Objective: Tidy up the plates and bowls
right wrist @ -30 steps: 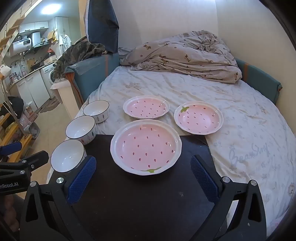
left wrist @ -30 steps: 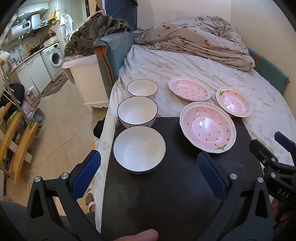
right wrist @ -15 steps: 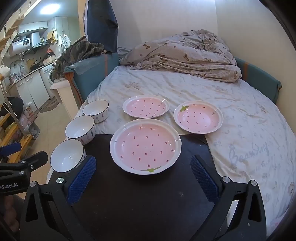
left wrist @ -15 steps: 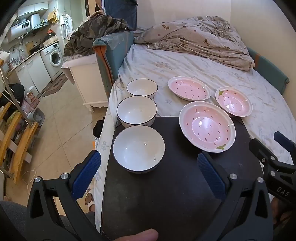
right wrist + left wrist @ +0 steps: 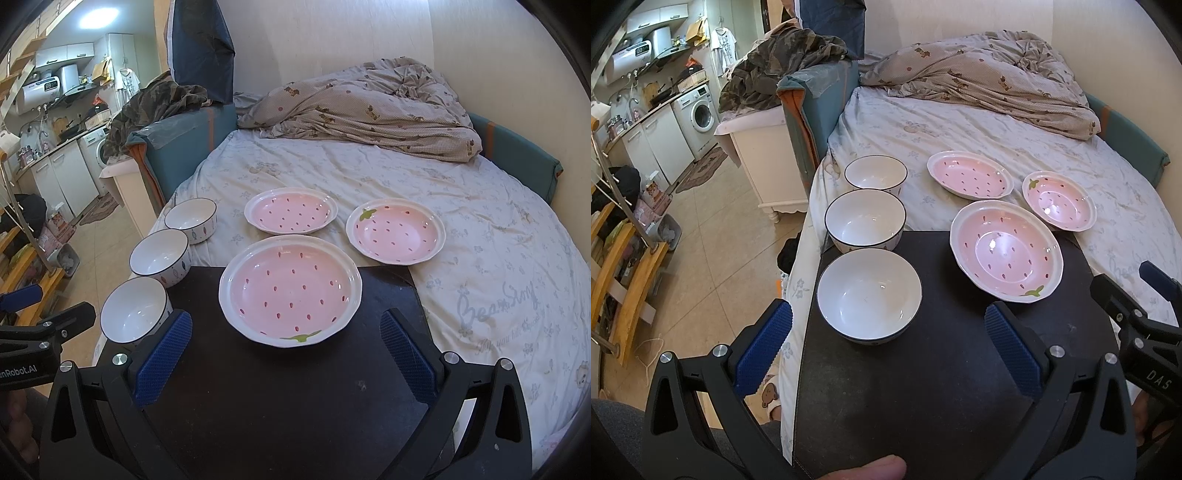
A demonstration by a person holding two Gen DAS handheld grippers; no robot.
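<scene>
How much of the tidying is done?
Nothing looks done yet. Three bowls sit apart in a row, and three plates lie apart, none stacked. Both hand-held grippers, left and right, are open and empty. All the stacking is left.

A board (image 5: pixel 280 398) lies on the near end of the bed (image 5: pixel 369 177). On its left stands the near bowl (image 5: pixel 868 294), on its right the large plate (image 5: pixel 290 290). Behind the near bowl, in a row running away, stand the middle bowl (image 5: pixel 865 220) and far bowl (image 5: pixel 875 173). Behind the large plate lie two more plates on the sheet, the left plate (image 5: pixel 290 210) and right plate (image 5: pixel 395 230). A quilt (image 5: pixel 362 107) is heaped at the bed's far end.
</scene>
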